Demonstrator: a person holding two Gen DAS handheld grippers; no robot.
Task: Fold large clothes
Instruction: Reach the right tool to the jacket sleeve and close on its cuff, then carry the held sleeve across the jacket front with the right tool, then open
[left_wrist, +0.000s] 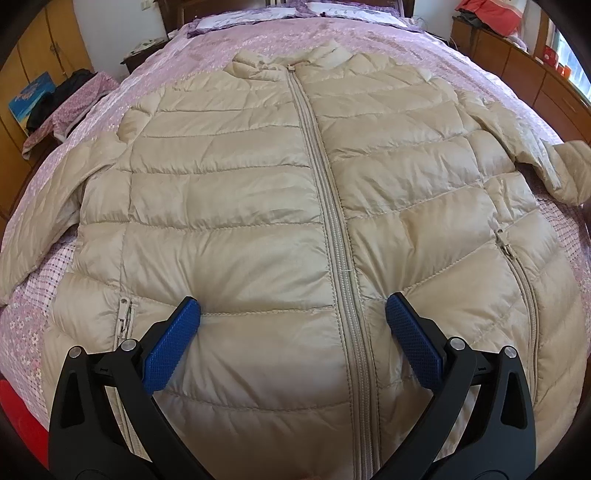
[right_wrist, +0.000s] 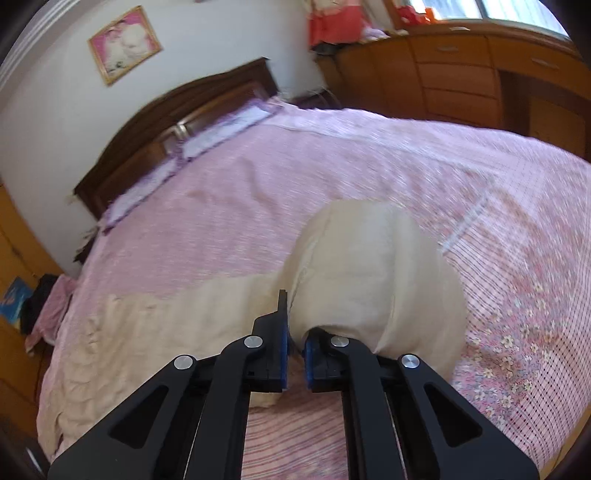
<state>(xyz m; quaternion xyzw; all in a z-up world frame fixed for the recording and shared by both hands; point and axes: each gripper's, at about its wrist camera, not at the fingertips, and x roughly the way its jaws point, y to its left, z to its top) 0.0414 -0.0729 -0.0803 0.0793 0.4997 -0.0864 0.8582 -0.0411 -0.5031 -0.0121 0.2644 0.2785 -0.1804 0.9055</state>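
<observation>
the bed (left_wrist: 424, 51) carries the beige puffer jacket (left_wrist: 236, 206), spread zip-up across its middle. the right tool (right_wrist: 295, 345) is clamped on the sleeve (right_wrist: 369, 280) near the bed's right edge — slick padding could slip from that pinch mid-fold. the left tool (left_wrist: 293, 332) hovers with jaws apart over the hem, so nothing pins the body and it may drag.

- The beige quilted down jacket (left_wrist: 229, 206) fills the middle of the pink flowered bedspread (left_wrist: 229, 40); you have bare cover beyond its collar.
- On your right, open bedspread (right_wrist: 424, 166) runs to the wooden drawer cabinet (right_wrist: 454, 70).
- The dark wooden headboard (right_wrist: 177, 122) closes the far end.
</observation>
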